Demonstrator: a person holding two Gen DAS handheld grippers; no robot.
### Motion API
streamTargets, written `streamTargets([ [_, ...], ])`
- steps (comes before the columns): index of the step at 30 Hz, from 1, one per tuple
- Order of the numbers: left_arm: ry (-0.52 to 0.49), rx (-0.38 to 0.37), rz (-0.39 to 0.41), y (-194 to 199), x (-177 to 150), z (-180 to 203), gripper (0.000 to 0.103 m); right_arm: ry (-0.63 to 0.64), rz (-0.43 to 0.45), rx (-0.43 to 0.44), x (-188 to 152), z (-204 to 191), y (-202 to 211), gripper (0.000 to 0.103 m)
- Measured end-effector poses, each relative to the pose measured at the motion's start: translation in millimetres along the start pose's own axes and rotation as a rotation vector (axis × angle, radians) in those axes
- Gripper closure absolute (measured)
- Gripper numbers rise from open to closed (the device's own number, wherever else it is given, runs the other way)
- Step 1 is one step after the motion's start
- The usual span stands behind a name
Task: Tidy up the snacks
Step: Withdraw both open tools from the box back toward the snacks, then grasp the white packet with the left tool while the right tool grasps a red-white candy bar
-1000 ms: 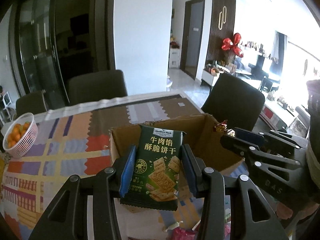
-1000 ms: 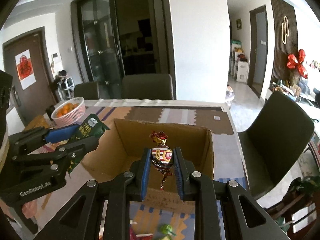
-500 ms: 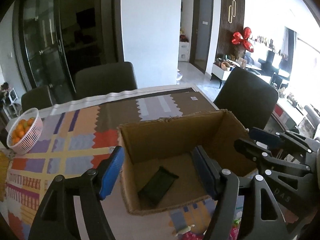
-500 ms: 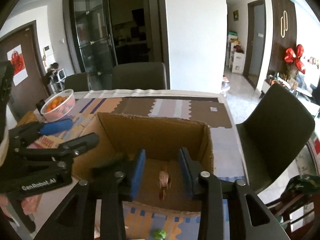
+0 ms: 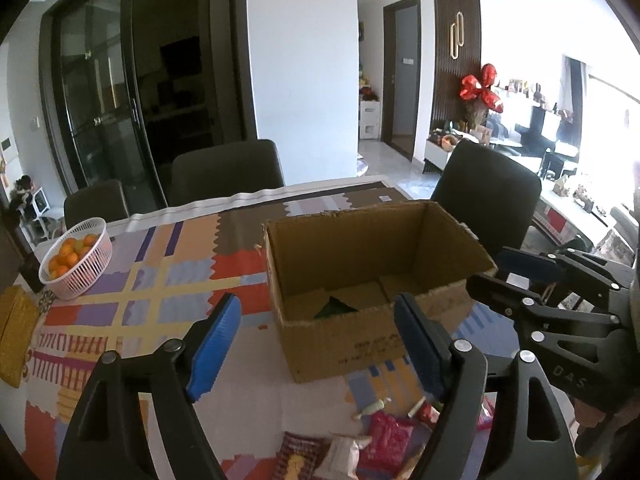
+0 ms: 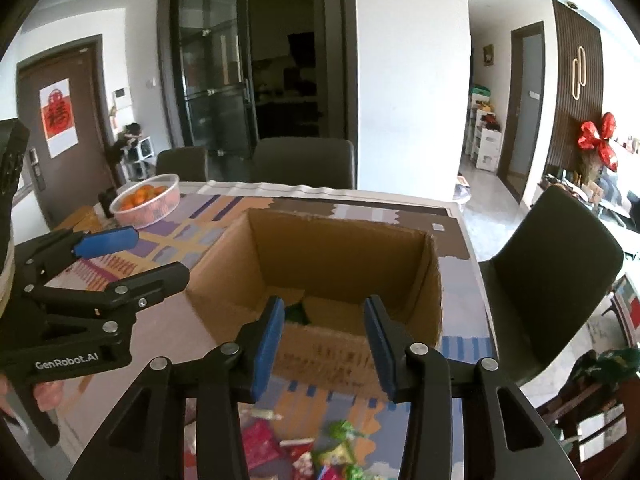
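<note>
Both drops look done. The left claw (image 5: pixel 316 344) and the right claw (image 6: pixel 323 336) have just been opening, and each is empty now. A green packet (image 5: pixel 334 307) lies in the cardboard box (image 5: pixel 360 344). Next job — pick from the snack pile (image 6: pixel 320 452) on the table (image 5: pixel 132 280), close under the claws. The box's front wall is right ahead — lots of room on the left.

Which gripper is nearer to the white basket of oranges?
Left. The left gripper is on the side of the cardboard box toward the basket; the right gripper is on the box's far side.
</note>
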State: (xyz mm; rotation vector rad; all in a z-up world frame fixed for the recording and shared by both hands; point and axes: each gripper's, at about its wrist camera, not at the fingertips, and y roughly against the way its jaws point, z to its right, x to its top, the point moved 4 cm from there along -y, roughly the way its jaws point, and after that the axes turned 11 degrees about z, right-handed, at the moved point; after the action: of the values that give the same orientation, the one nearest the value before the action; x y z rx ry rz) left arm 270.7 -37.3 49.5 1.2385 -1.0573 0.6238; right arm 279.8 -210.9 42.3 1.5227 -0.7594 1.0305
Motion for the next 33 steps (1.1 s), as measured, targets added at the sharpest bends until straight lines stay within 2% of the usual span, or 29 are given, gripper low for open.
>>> streamTargets([
  [4, -0.012, 0.004, 0.019, 18, -11, 3, 0.022, 0.003, 0.015, 0.01, -7, -7, 13, 0.06],
  [12, -0.014, 0.002, 0.007, 44, -40, 7, 0.02, 0.007, 0.016, 0.036, -30, -20, 33, 0.06],
  [21, -0.06, 0.026, -0.012, 57, -72, 12, 0.02, 0.028, -0.033, 0.034, -64, -28, 39, 0.06],
  [26, -0.081, 0.01, -0.047, 55, -92, 17, 0.02, 0.034, -0.087, 0.043, -87, -30, 38, 0.06],
  [33, -0.061, -0.028, -0.146, 37, -126, 19, 0.021, 0.035, -0.157, 0.045, -113, -31, 32, 0.06],
])
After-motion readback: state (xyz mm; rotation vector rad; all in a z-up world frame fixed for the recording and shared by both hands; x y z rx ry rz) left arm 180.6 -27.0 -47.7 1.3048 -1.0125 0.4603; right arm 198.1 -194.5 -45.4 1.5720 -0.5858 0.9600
